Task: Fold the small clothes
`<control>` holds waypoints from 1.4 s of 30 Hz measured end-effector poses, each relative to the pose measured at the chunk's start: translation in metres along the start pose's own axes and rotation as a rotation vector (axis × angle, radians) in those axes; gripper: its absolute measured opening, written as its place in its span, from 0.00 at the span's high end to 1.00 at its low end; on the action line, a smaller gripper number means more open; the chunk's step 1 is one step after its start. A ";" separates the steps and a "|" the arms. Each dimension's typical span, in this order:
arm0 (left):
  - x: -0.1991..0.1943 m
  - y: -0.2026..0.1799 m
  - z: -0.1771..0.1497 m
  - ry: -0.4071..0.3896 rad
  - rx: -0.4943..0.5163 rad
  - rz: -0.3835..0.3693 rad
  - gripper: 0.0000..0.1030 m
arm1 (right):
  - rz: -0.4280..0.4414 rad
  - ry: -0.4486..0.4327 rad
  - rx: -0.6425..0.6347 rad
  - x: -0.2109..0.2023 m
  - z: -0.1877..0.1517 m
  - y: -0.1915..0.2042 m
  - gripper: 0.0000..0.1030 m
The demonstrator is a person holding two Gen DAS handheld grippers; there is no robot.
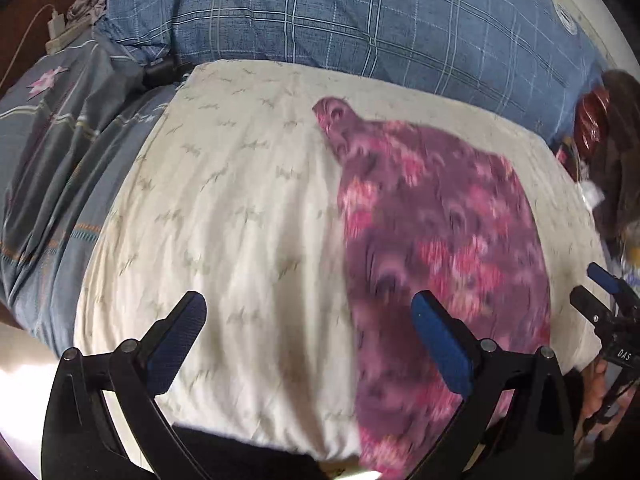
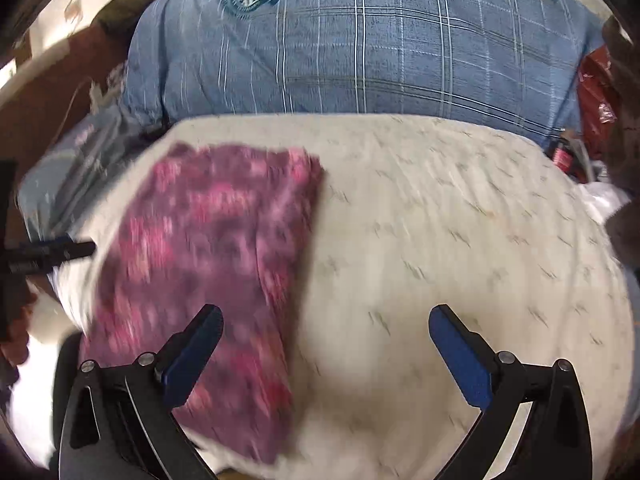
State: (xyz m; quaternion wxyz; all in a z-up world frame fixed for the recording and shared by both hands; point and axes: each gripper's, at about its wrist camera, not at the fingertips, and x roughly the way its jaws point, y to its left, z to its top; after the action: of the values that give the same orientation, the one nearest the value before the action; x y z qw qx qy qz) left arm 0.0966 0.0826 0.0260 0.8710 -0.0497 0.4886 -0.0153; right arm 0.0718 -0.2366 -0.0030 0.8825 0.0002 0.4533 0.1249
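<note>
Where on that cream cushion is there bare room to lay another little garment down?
The cream cushion is bare on both sides of the purple floral cloth: a wide patch between it and the grey-blue bedding, and another toward the red bag. The blue plaid quilt borders the far edge. It is crowded around the red bag. Both tongs, left and right, are open.

The cream patterned bed cover (image 1: 240, 200) lies bare and flat left of the folded purple-and-pink floral garment (image 1: 440, 240), giving open passage there; in the right wrist view the same cover is bare to the garment's right. The blue plaid quilt (image 1: 340, 12) banks up along the far edge. Dark clutter with a red bag (image 1: 592, 120) crowds the right edge.
</note>
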 end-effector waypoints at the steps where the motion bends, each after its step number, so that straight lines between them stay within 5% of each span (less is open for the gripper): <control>1: 0.007 -0.002 0.011 0.007 -0.008 -0.002 0.00 | 0.031 0.008 0.040 0.013 0.018 -0.001 0.01; 6: 0.045 -0.003 0.052 0.059 -0.111 -0.034 0.00 | 0.077 0.078 0.164 0.077 0.073 -0.001 0.04; 9: 0.063 -0.003 0.063 0.099 -0.152 -0.069 0.02 | 0.149 0.149 0.223 0.114 0.087 0.002 0.40; 10: 0.064 -0.004 0.068 0.089 -0.155 -0.079 0.09 | 0.169 0.178 0.221 0.120 0.090 0.004 0.74; 13: 0.060 -0.007 0.085 0.029 -0.138 -0.090 0.27 | 0.192 0.127 0.197 0.112 0.100 0.007 0.85; 15: 0.071 -0.009 0.095 0.005 -0.129 -0.043 0.28 | 0.215 0.078 0.275 0.109 0.095 -0.007 0.85; 17: 0.097 -0.018 0.100 0.045 -0.070 0.027 0.30 | 0.205 0.160 0.304 0.136 0.084 -0.015 0.82; 18: 0.102 -0.017 0.102 0.056 -0.060 0.046 0.30 | 0.217 0.135 0.310 0.136 0.081 -0.017 0.81; 20: 0.092 -0.005 0.106 0.053 -0.116 -0.010 0.38 | 0.218 0.121 0.320 0.123 0.081 -0.021 0.68; 23: 0.053 0.010 0.099 -0.016 -0.170 -0.113 0.38 | 0.255 0.043 0.299 0.089 0.078 -0.023 0.66; 26: 0.028 0.002 0.074 -0.062 -0.094 -0.163 0.36 | 0.348 -0.016 0.213 0.066 0.063 -0.014 0.67; 29: 0.047 -0.022 0.039 -0.002 0.058 -0.057 0.33 | 0.342 0.117 0.113 0.094 0.037 0.002 0.69; 32: 0.050 -0.027 0.029 -0.027 0.079 0.004 0.28 | 0.257 0.081 0.005 0.085 0.031 0.017 0.70; 37: -0.001 -0.036 0.009 -0.061 0.086 -0.082 0.28 | 0.299 0.039 -0.088 0.034 0.013 0.030 0.53; 42: 0.022 -0.051 -0.040 -0.012 0.166 0.000 0.19 | 0.249 0.131 -0.098 0.042 -0.039 0.028 0.28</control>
State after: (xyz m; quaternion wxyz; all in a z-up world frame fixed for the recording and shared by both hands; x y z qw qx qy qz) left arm 0.0754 0.0279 -0.0081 0.8750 0.0224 0.4804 -0.0555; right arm 0.0577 -0.2047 -0.0567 0.8276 0.0050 0.4999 0.2552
